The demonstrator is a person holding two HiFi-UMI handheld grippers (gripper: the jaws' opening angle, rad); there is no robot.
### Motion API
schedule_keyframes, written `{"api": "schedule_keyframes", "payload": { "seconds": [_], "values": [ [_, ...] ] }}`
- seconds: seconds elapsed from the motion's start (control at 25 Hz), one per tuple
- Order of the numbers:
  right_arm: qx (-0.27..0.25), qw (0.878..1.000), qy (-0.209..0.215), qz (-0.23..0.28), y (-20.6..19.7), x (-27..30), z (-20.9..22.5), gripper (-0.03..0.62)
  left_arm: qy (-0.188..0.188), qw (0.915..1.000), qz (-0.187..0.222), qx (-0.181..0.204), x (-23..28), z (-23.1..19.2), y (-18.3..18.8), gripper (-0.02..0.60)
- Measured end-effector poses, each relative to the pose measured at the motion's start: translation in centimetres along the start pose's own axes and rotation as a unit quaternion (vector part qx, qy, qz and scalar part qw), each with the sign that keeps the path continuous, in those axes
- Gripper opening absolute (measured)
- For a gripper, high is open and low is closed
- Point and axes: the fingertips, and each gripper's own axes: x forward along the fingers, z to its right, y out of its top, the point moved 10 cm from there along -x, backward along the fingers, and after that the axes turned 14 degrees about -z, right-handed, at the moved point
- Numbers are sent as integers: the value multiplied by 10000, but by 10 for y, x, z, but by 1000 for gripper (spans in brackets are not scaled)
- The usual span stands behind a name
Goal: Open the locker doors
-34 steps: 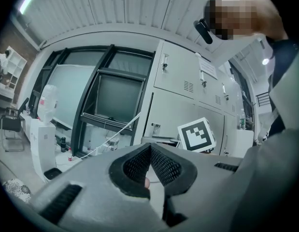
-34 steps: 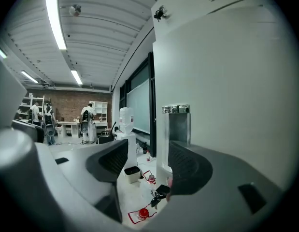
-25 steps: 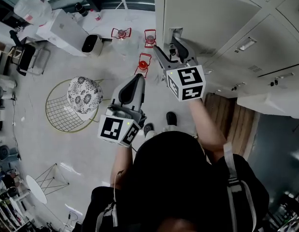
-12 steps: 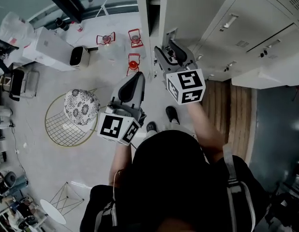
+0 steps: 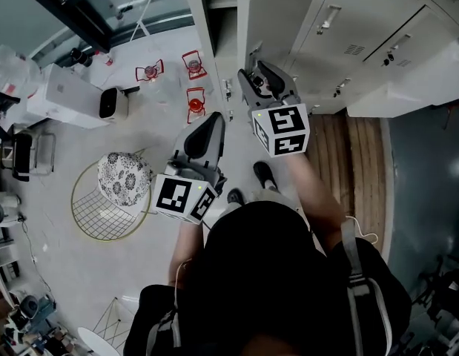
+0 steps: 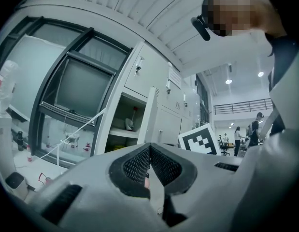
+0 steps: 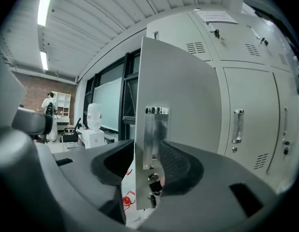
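Fingers (image 7: 178, 166) of right gripper (image 7: 145, 153) closing astride edge of swung-open locker door (image 7: 188, 91), metal handle (image 7: 154, 129) between them, not clamped; left gripper (image 6: 150, 148) fingers pressed together, empty, apart from door

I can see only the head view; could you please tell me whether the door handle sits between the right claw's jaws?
Observer: Yes; the right gripper view shows the open door's metal handle between the jaws of the right claw, which are closing on it.
Operator: Thank you. And the left claw?
Observer: Its own view shows the left claw shut, with nothing in it.
Operator: Anything inside the open locker?
Observer: A shelf with a small pale item on it.
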Motion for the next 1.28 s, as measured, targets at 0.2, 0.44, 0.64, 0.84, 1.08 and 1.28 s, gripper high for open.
{"api": "schedule_keyframes", "payload": {
  "seconds": [0.2,0.44,0.64,0.84,1.08,1.28],
  "values": [
    [-63,9998,-180,-53,-2,0,0,173,-98,9999,-14,40,-8,0,-3,18],
    [77,9989,-455,-89,-4,-14,-3,164,-210,9998,-58,4,-17,-2,-5,17],
    [152,9971,-735,-108,-14,-33,-5,140,-396,9992,-93,27,-24,4,-13,18],
    [281,9945,-999,-122,-22,-55,-1,117,-625,9979,-143,70,-28,14,-18,17],
    [461,9909,-1263,-92,-32,-75,6,92,-882,9958,-221,122,-30,24,-24,18],
    [562,9886,-1397,-77,-37,-87,13,72,-1048,9940,-266,174,-23,32,-24,18]
  ]
}}
